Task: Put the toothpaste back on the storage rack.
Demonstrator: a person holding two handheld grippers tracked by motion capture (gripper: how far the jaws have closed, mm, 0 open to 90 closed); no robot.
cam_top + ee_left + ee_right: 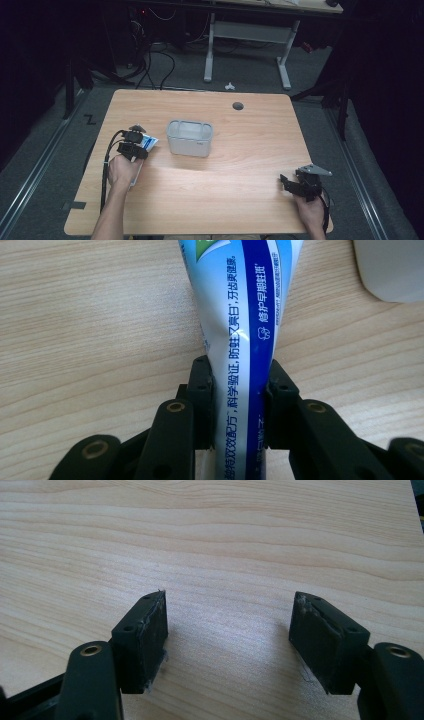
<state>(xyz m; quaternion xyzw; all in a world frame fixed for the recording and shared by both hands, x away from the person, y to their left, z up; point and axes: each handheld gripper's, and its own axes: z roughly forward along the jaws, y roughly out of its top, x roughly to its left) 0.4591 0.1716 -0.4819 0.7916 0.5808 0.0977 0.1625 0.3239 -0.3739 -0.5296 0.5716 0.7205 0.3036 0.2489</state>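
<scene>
A white and blue toothpaste tube (235, 325) lies on the wooden table (225, 195), left of a grey plastic bin (189, 138). My left gripper (237, 390) is shut on the tube, its black pads pressing both sides of it. In the high view the left gripper (137, 142) sits at the table's left with the tube's end (149, 143) poking out toward the bin. My right gripper (227, 630) stands open over bare wood with nothing between its jaws. The high view places the right gripper (290, 184) near the table's front right edge.
A corner of the grey bin (395, 270) shows at the upper right of the left gripper view. A round cable hole (238, 106) sits near the table's far edge. Beyond the table stands a white desk frame (247, 45) on the carpet.
</scene>
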